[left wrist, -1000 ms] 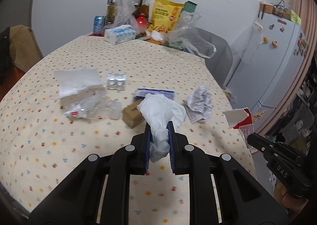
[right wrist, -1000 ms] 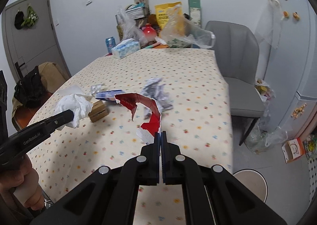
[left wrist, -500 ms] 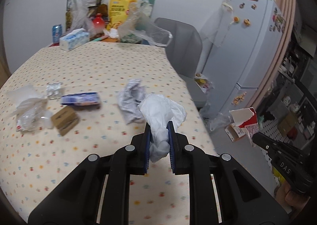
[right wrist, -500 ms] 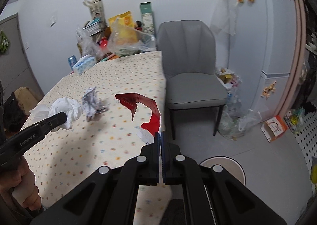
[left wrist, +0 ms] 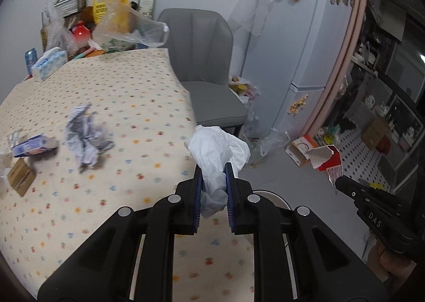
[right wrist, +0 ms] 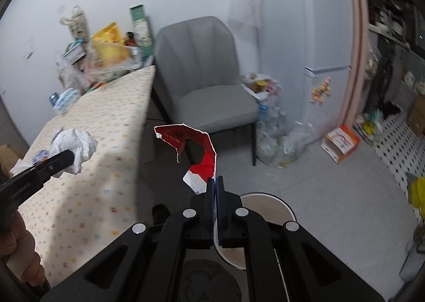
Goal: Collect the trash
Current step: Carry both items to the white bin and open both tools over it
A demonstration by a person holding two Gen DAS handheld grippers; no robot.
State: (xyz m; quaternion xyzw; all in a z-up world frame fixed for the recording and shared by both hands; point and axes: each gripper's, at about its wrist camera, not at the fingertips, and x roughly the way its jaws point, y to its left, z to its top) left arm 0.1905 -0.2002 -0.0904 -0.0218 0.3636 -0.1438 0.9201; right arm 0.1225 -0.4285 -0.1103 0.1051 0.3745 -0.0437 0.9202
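Note:
My left gripper (left wrist: 213, 169) is shut on a crumpled white tissue (left wrist: 216, 150) and holds it over the table's right edge; the tissue also shows in the right wrist view (right wrist: 75, 148). My right gripper (right wrist: 214, 181) is shut on a torn red and white carton (right wrist: 198, 153), held in the air above a round white bin (right wrist: 265, 211) on the floor. The carton shows at the right in the left wrist view (left wrist: 328, 162). On the dotted tablecloth (left wrist: 119, 94) lie a crumpled newspaper ball (left wrist: 85, 134), a blue wrapper (left wrist: 33, 145) and a brown cardboard piece (left wrist: 21, 177).
A grey chair (right wrist: 204, 84) stands at the table's far side. Plastic bags of rubbish (right wrist: 273, 132) and an orange box (right wrist: 340, 142) lie on the floor by the fridge (left wrist: 300, 44). Groceries and a tissue box (left wrist: 49, 63) crowd the table's back.
Both grippers have swung right, off the table toward the floor, each still holding its piece. The white bin has come into the right wrist view.

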